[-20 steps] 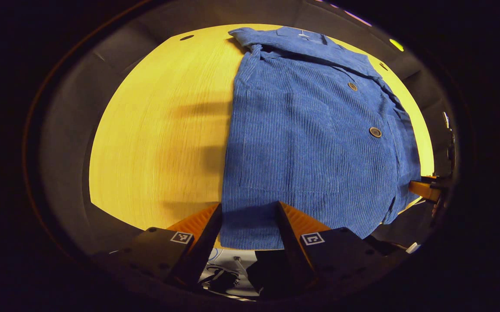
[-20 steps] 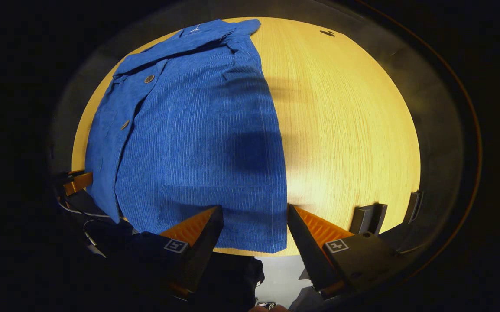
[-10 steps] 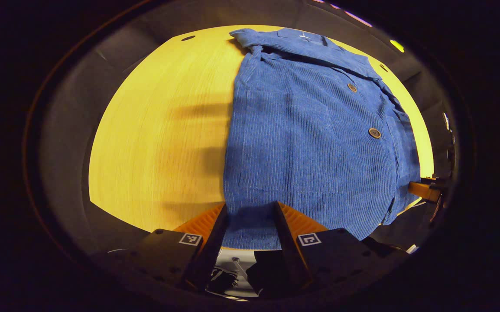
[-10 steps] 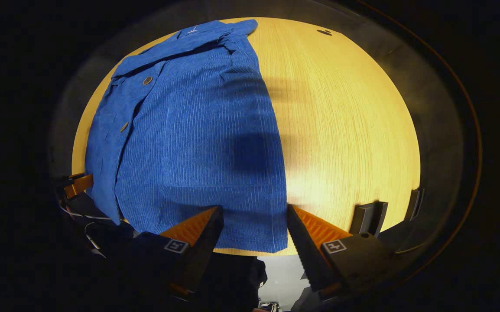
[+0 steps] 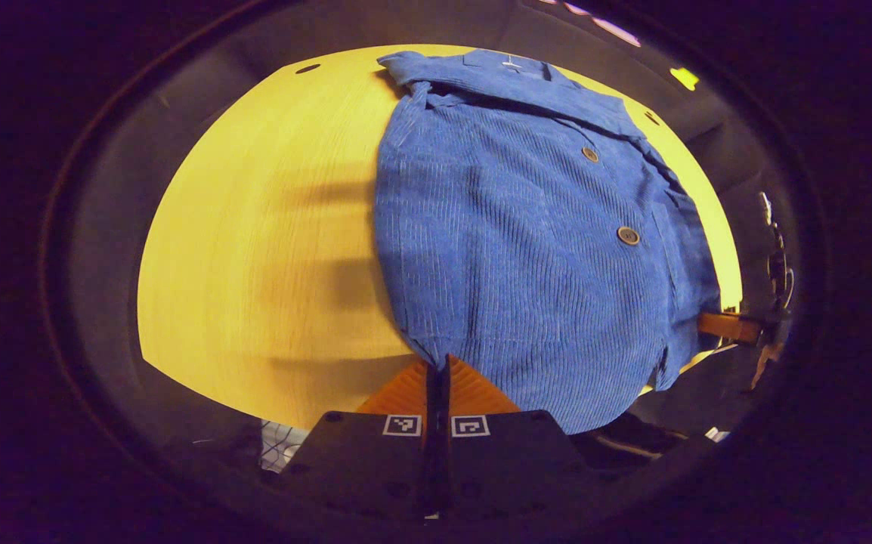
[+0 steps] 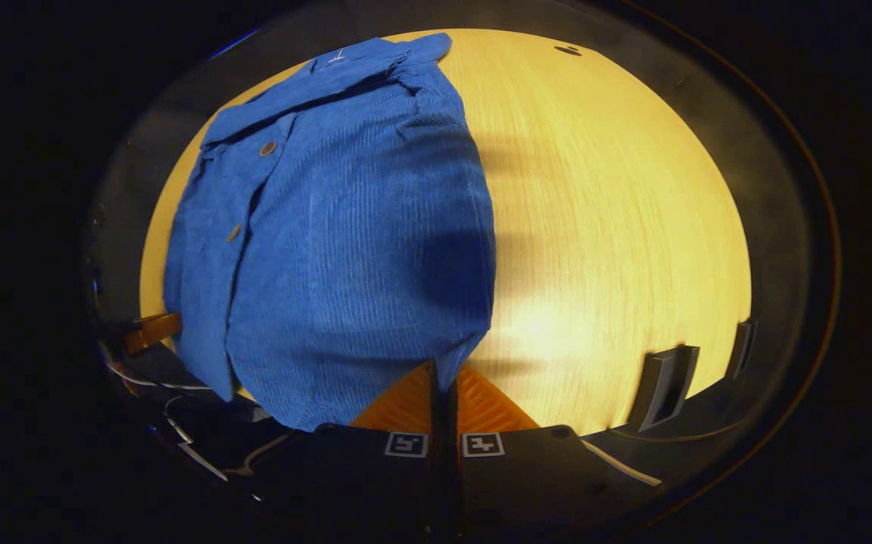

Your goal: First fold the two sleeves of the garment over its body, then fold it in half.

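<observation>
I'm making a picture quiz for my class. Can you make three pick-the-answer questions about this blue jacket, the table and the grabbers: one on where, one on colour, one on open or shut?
1. Where is the left hand-held gripper?
A. At the jacket's near bottom corner
B. At the collar
C. On a button

2. What colour is the jacket?
A. Red
B. Blue
C. White

3. How do the right hand-held gripper's fingers stand?
A. Wide apart
B. Shut on the jacket's hem
C. Shut on a button

Answers:
1. A, since in the left gripper view its tips meet the near hem corner, far from the collar.
2. B, blue ribbed cloth on the yellow wooden table.
3. B, since in the right gripper view the fingers close together with the hem corner between them.
</observation>
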Demonstrator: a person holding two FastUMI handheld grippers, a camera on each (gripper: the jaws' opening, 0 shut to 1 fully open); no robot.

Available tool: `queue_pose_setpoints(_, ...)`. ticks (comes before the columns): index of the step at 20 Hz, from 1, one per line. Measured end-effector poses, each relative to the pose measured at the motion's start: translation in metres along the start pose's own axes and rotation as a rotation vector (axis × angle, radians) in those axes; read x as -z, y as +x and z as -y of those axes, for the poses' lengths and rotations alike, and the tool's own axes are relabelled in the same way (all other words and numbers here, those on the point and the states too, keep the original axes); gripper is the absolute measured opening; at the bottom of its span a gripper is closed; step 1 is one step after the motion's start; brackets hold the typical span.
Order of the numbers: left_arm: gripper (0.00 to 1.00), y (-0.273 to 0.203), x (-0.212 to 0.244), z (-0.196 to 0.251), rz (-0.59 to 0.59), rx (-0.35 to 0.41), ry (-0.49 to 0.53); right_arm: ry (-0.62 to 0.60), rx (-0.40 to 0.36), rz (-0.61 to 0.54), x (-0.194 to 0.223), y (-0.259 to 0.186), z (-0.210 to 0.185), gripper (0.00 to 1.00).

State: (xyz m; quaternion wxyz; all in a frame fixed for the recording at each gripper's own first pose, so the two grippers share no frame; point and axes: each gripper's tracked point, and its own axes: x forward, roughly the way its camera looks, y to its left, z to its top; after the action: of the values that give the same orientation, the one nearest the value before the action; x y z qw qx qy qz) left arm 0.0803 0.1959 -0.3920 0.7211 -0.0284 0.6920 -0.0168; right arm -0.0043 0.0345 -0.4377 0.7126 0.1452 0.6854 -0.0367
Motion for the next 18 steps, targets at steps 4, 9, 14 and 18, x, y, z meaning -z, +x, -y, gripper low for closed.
queue_pose_setpoints(4,0.0,-0.002,-0.005,0.009,0.018,0.068,-0.006,0.009,-0.01,0.008,-0.004,-0.003,0.0,0.02)
queue_pose_setpoints(9,0.0,-0.014,-0.005,0.003,0.021,0.073,0.031,0.028,-0.025,0.021,-0.006,-0.016,-0.012,0.02)
queue_pose_setpoints(14,0.0,-0.037,-0.014,0.004,0.071,0.127,0.046,0.049,-0.082,0.062,-0.014,-0.042,-0.038,0.02)
queue_pose_setpoints(18,0.0,-0.066,-0.034,0.012,0.155,0.199,0.077,0.021,-0.075,0.08,-0.024,-0.064,-0.054,0.02)
